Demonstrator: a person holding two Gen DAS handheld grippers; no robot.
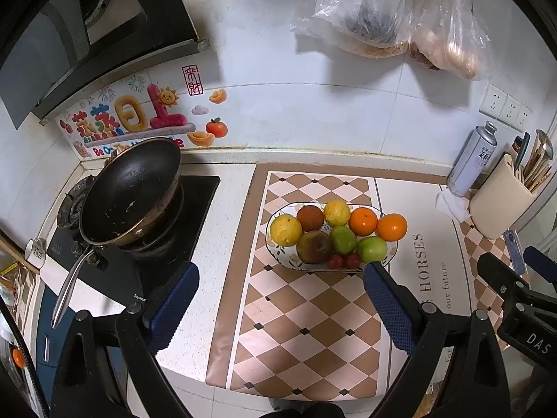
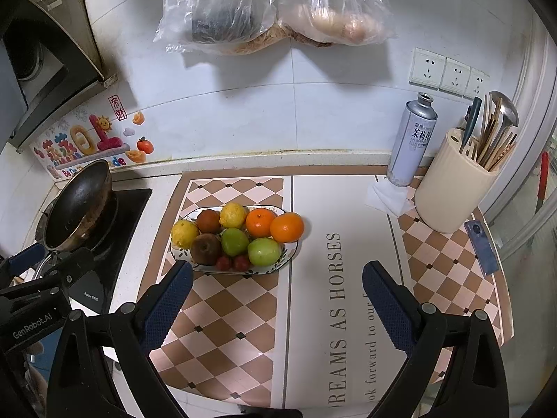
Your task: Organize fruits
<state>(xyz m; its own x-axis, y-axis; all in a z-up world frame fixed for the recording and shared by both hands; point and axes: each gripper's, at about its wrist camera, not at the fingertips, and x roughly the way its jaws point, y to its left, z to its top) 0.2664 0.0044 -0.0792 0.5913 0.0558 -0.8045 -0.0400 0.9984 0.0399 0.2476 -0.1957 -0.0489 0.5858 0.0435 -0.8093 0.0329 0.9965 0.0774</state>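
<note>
- Grippers first: left gripper [image 1: 280, 280] and right gripper [image 2: 276, 278] both gape wide with nothing between the blue pads, hovering just in front of the plate [image 2: 290, 251].
- Fruit is all piled on that plate: two lemons [image 2: 184, 232], two oranges [image 2: 287, 227], two green apples [image 2: 264, 251], a couple of brownish ones [image 2: 206, 248] and small red ones [image 2: 240, 262] at its near edge.
- One orange hangs over the plate's right rim.
- Nothing loose on the checkered mat [image 2: 222, 317] around the plate.
- Progress-wise, honestly can't call it: fits fruit already gathered up, or a heap waiting to be sorted out.
- Wok [image 1: 130, 191] sits left of the plate, utensil holder [image 2: 452, 195] well off to its right.
</note>
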